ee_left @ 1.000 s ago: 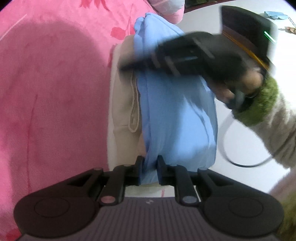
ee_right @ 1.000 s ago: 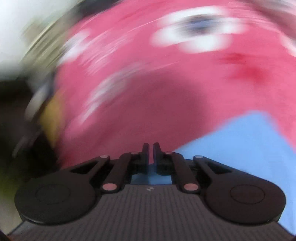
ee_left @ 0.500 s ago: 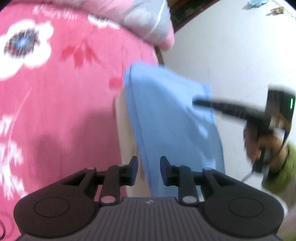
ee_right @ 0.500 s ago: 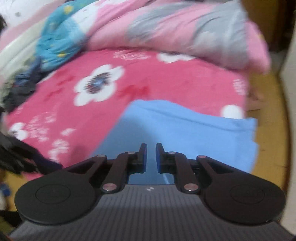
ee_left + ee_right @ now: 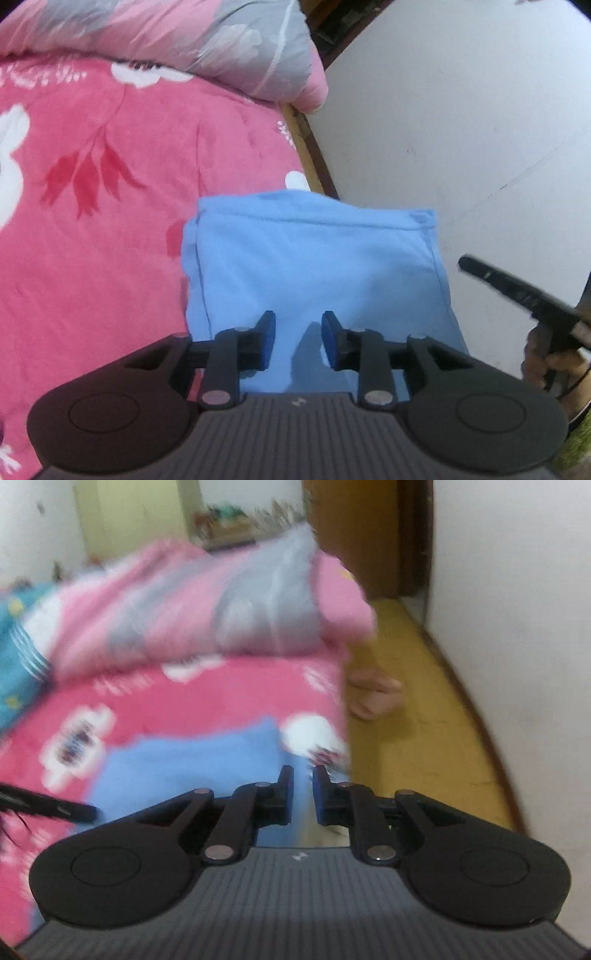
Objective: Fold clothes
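A folded light blue garment [image 5: 314, 266] lies flat on the pink flowered bed cover [image 5: 96, 206], at the bed's right edge. My left gripper [image 5: 298, 334] hovers over its near part, open, with nothing between the fingers. My right gripper [image 5: 517, 288] shows at the right of the left wrist view, held in a hand off the bed's side. In the blurred right wrist view the blue garment [image 5: 192, 764] lies ahead and to the left. There my right gripper [image 5: 303, 794] stands slightly open and empty, and a finger of my left gripper [image 5: 51, 805] pokes in from the left.
A rolled pink and grey quilt [image 5: 207, 40] lies at the far end of the bed. The wooden bed rail [image 5: 310, 162] runs along the right edge, with pale floor [image 5: 461, 110] beyond. A yellow wooden ledge [image 5: 417, 738] and a white wall [image 5: 517, 627] are to the right.
My left gripper has let go of the blue garment and opened. The garment now lies folded flat on the bed. My right gripper opened a little and drew back to the right.
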Available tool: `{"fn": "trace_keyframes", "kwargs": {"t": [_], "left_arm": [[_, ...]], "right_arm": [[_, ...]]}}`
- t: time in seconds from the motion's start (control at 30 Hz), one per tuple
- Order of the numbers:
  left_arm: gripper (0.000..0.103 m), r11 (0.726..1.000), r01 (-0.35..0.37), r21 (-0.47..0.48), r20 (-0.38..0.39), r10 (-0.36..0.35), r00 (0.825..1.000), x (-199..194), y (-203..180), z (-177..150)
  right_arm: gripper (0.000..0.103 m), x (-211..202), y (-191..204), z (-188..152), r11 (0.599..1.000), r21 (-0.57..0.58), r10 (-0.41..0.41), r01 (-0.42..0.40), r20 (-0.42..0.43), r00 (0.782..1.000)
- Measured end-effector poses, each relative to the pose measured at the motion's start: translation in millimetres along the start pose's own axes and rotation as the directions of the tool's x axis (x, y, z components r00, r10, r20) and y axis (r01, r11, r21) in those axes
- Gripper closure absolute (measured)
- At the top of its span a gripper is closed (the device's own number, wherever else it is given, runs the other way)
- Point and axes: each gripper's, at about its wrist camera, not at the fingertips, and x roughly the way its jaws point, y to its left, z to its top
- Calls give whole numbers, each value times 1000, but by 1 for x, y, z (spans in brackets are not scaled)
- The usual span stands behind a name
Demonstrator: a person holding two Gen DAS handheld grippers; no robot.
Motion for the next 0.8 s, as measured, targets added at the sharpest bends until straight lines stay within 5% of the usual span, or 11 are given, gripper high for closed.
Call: {"fn": "trace_keyframes", "kwargs": {"t": [0.2,0.3,0.43,0.57,0.8], "left_arm": [[59,999,-8,34,-11,8,1000,4,-12,16],[57,999,1,38,-1,-1,1000,4,-20,26],[52,995,70,73,-9,-70,998,14,-43,43],[51,982,151,110,-65,-145,987,50,-74,67],[49,953,103,286,-120,-71,990,108,-125,85]], "right_arm": [[96,-13,-35,-9,988,150,-44,35,57,997],[91,-21,-46,-17,977,210,-60,44,67,996],[89,-33,-44,-39,967,252,-55,43,40,998],[74,-46,-43,-60,955,294,-49,43,13,999],[68,-68,-41,-97,930,365,-36,45,-33,999]]}}
